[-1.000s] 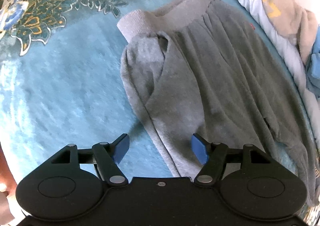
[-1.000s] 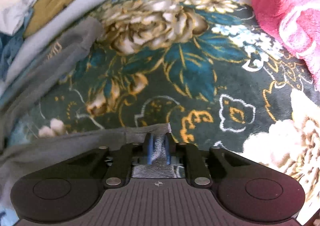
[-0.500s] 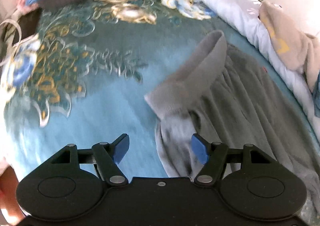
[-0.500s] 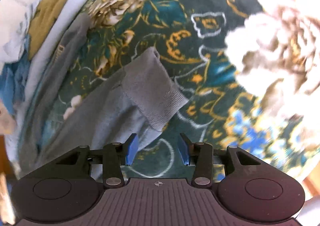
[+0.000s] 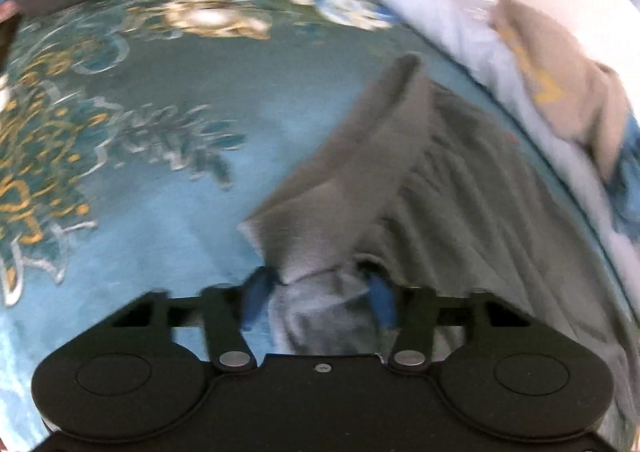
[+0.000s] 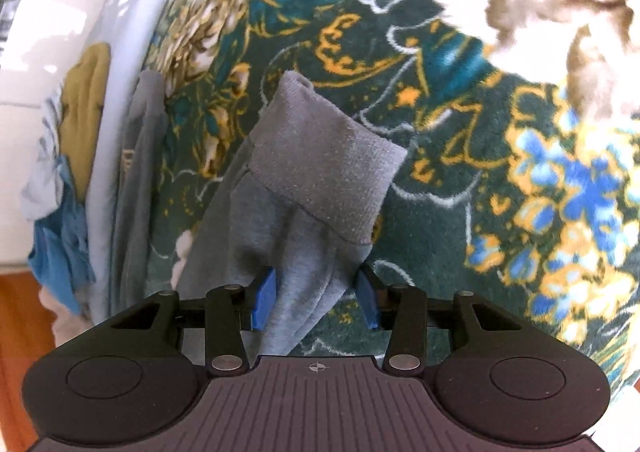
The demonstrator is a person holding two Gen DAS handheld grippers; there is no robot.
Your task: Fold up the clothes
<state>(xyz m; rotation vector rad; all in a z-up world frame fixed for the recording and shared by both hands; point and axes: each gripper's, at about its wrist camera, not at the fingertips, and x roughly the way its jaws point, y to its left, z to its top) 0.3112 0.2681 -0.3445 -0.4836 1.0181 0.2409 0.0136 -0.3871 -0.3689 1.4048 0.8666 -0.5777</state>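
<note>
The left gripper (image 5: 318,294) points forward and down over the bed, its blue fingers (image 5: 256,298) spread wide with a bunched corner of the grey sweatpants (image 5: 472,212) lying between them; the cloth fills the gap, but the view is blurred and the pads do not visibly press it. Just beyond the fingertips the ribbed waistband (image 5: 360,172) runs away diagonally, and the rest of the garment spreads to the right across the teal floral bedspread (image 5: 160,212). Farther off, a white quilt (image 5: 452,20) with a beige garment (image 5: 560,64) on it lies along the far right edge.

The right gripper (image 6: 316,296) is likewise tilted down toward the bed, fingers (image 6: 264,298) wide apart, straddling a trouser leg of the sweatpants (image 6: 304,252) without closing on it. Past the tips sits the ribbed ankle cuff (image 6: 328,164), flat on the dark floral bedspread (image 6: 500,112). To the far left, the second leg (image 6: 140,172) lies beside a pile of mustard and blue clothes (image 6: 76,156).
</note>
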